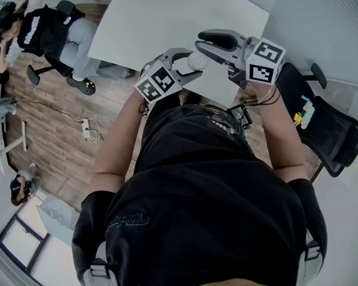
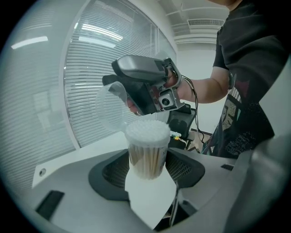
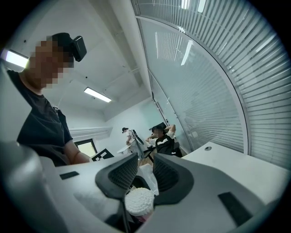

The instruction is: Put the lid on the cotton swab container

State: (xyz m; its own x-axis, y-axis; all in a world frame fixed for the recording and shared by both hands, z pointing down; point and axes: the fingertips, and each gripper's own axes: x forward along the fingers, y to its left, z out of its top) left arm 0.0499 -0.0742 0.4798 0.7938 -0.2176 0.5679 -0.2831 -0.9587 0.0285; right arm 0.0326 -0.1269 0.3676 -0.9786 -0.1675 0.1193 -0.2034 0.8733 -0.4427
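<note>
The cotton swab container (image 2: 146,150) is a clear tub packed with white-tipped swabs. It stands upright between the jaws of my left gripper (image 2: 148,170), which is shut on it. Just above and to the left of it hangs the clear lid (image 2: 112,107), tilted, with my right gripper (image 2: 134,100) shut on its edge. In the right gripper view the lid (image 3: 148,177) shows between the pads of that gripper (image 3: 144,172), and the swab tips (image 3: 139,201) lie just below. In the head view both grippers, left (image 1: 184,63) and right (image 1: 205,48), meet over the container (image 1: 196,61).
A white table (image 1: 163,23) lies under the grippers. A black office chair (image 1: 331,128) stands at the right. Seated people (image 1: 52,26) are at the back left, and a power strip (image 1: 86,128) lies on the wooden floor. Window blinds (image 2: 104,68) are behind.
</note>
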